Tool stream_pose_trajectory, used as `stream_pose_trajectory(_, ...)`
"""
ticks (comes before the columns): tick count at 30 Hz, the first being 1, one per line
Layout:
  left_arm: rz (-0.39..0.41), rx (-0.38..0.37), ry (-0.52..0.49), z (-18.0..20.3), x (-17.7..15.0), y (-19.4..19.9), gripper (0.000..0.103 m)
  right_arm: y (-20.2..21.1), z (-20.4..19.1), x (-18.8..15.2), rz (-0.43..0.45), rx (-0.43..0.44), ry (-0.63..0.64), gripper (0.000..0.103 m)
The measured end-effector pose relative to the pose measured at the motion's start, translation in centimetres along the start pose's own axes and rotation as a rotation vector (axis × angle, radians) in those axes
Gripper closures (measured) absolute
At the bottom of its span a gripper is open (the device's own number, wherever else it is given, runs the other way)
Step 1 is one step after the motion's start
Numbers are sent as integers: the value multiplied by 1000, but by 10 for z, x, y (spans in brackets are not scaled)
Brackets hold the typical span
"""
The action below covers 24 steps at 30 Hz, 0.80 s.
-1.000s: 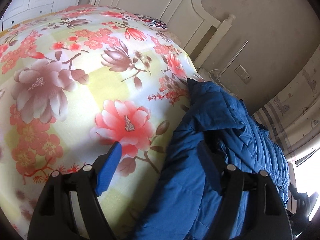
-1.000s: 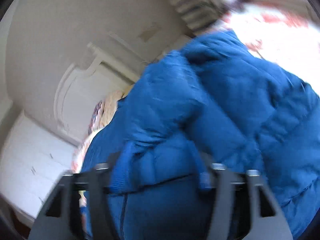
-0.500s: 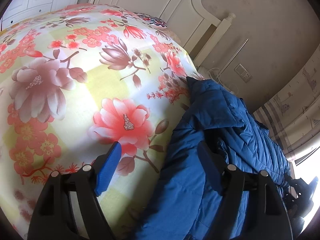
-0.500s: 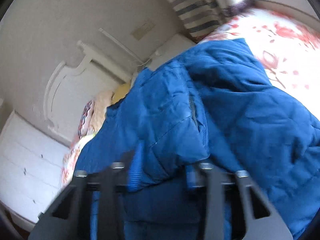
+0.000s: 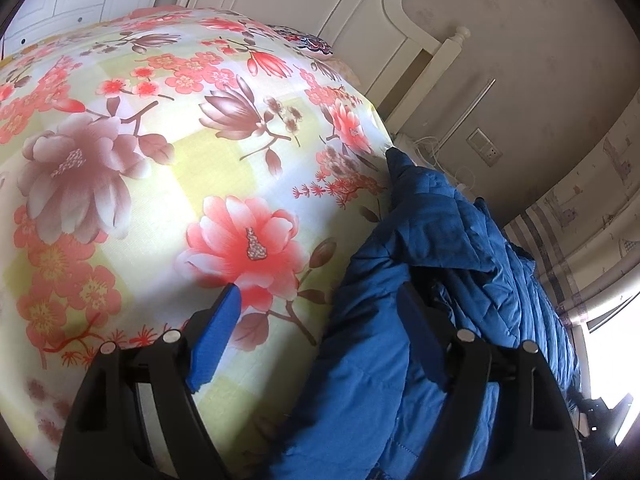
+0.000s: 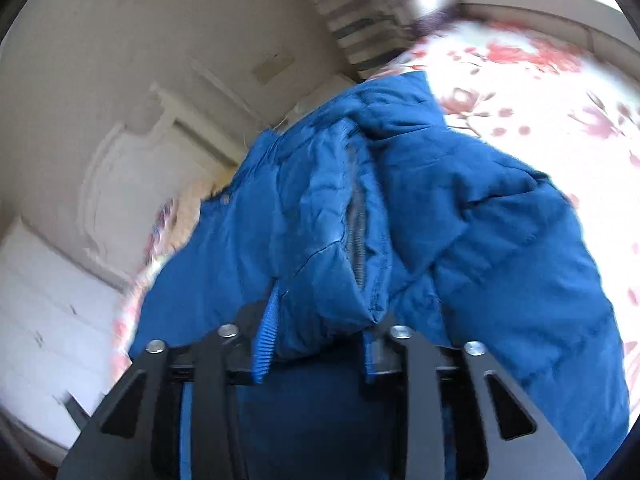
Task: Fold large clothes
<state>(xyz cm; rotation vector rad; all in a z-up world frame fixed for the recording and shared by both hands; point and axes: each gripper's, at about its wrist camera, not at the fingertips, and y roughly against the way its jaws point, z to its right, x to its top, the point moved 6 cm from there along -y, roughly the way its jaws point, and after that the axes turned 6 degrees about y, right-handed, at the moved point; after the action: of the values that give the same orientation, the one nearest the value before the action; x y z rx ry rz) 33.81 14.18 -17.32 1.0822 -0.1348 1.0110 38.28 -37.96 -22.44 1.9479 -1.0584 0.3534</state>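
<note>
Now R tongs (image 6: 316,320) grip jacket (image 6: 460,220); L tongs (image 5: 316,320) wide.

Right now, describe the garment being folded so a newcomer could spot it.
Start at the bed with the floral sheet. Along its edge nearest the curtained window lies the blue jacket, quilted and puffy. It is the only solid-coloured thing on the flowered bedding.

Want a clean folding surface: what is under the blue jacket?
The blue jacket lies on the floral bedspread, which shows beside it. Anything beneath its padded bulk is covered and cannot be seen.
</note>
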Motion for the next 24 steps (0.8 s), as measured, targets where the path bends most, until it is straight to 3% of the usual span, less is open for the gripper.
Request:
stream_pose_trajectory(2, -1, 2, -5, 1, 0, -1, 23, 27, -9, 14, 129, -84, 39, 56)
stream_pose_trajectory(4, -2, 3, -9, 1, 0, -1, 22, 58, -40, 28, 283, -162, 198, 56)
stream_pose_trajectory(6, -2, 3, -9, 1, 0, -1, 22, 62, -76, 32, 318, -180, 366, 56)
stream_pose_trajectory(8, -2, 3, -8, 1, 0, -1, 22, 49, -105, 33, 295, -211, 534, 56)
stream_pose_trajectory(10, 0, 0, -4, 1, 1, -1, 22, 18, -118, 30, 204, -230, 646, 57)
stream_pose_trajectory(14, 3, -2, 1, 1, 1, 0, 22, -37, -79, 14, -4, -379, 668, 56)
stream_pose_trajectory(18, 70, -8, -73, 19, 2, 20, 23, -42, -57, 6, -1, -325, 633, 55)
stream_pose_trajectory(22, 82, -141, -243, 90, -1, 44, 21, -48, -61, 1, -5, -365, 669, 54)
stream_pose_trajectory(24, 56, -205, -329, 134, -4, 44, 10, -53, -70, 2, -5, -382, 684, 53)
